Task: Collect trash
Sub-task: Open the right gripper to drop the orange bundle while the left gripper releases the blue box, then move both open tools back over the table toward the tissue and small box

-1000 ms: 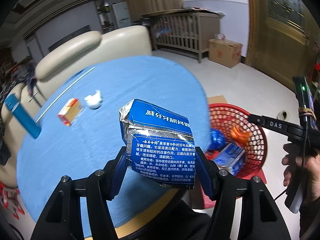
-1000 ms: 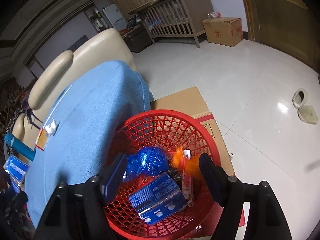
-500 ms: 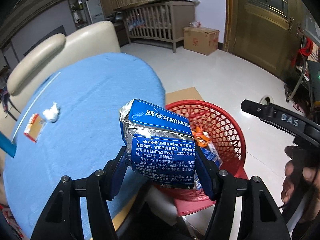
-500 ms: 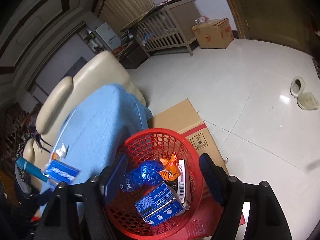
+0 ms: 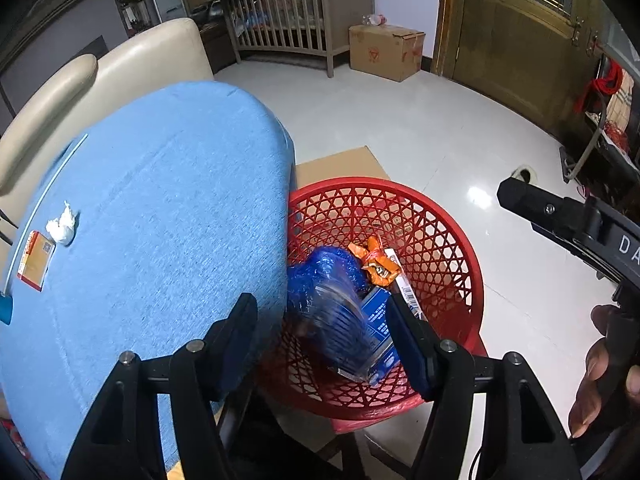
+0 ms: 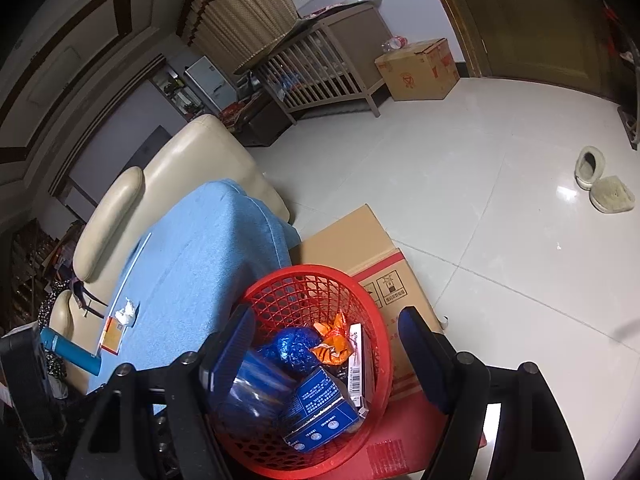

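Note:
My left gripper (image 5: 324,332) hangs over the red mesh basket (image 5: 400,192), its jaws opening. The blue toothpaste box (image 5: 340,320) is a blur between and below the fingers, free of the pads and dropping into the basket. In the right wrist view the same box (image 6: 248,392) blurs at the basket's (image 6: 304,270) left side. Inside lie a crumpled blue wrapper (image 6: 294,344), an orange wrapper (image 6: 332,344) and another blue box (image 6: 320,412). My right gripper (image 6: 324,340) stands open above the basket with nothing between its fingers.
The blue-clothed table (image 5: 160,220) left of the basket carries a white tissue wad (image 5: 62,226), a small orange box (image 5: 35,256) and a blue tube (image 6: 72,350). The basket rests on a cardboard box (image 6: 360,240). Slippers (image 6: 604,184) lie on the tiled floor.
My left gripper carried the blue box from above the table to over the basket and let it go; it now falls. The right gripper rose slightly and stayed open.

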The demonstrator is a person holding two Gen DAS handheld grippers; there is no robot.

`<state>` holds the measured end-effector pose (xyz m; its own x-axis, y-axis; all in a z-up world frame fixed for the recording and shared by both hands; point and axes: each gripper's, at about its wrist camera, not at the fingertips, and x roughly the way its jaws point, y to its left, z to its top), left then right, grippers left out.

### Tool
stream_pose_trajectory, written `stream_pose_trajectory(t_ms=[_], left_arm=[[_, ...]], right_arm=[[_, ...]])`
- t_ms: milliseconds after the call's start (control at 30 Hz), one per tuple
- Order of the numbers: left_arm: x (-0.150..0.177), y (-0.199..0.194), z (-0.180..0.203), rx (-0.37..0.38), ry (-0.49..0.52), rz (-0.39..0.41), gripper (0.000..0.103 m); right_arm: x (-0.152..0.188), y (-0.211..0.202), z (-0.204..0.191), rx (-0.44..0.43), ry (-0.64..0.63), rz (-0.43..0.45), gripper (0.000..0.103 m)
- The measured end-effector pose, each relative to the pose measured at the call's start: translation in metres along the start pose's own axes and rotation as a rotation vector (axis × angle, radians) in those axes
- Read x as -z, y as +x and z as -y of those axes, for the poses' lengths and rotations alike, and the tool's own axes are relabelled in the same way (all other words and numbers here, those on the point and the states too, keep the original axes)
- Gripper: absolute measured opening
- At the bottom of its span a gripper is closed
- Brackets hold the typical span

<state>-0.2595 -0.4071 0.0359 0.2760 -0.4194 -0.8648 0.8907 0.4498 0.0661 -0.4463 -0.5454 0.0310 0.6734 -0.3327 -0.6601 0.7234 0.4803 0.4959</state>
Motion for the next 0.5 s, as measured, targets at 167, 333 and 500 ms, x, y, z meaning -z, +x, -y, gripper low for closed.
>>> stream_pose_trajectory(t_ms=[167, 333, 500], left_arm=[[0.003, -0.01, -0.007, -0.004, -0.01, 0.012, 0.073], [0.007, -0.021, -0.018, -0.007, -0.023, 0.029, 0.073], [0.027, -0.03, -0.045, -0.028, -0.063, 0.032, 0.073]], right_arm=[[0.001, 0.0, -0.011, -0.009, -0.021, -0.004, 0.078], [0.004, 0.001, -0.026, -0.02, -0.055, -0.008, 0.078], [0.009, 0.003, -0.043, -0.036, -0.091, -0.02, 0.077]])
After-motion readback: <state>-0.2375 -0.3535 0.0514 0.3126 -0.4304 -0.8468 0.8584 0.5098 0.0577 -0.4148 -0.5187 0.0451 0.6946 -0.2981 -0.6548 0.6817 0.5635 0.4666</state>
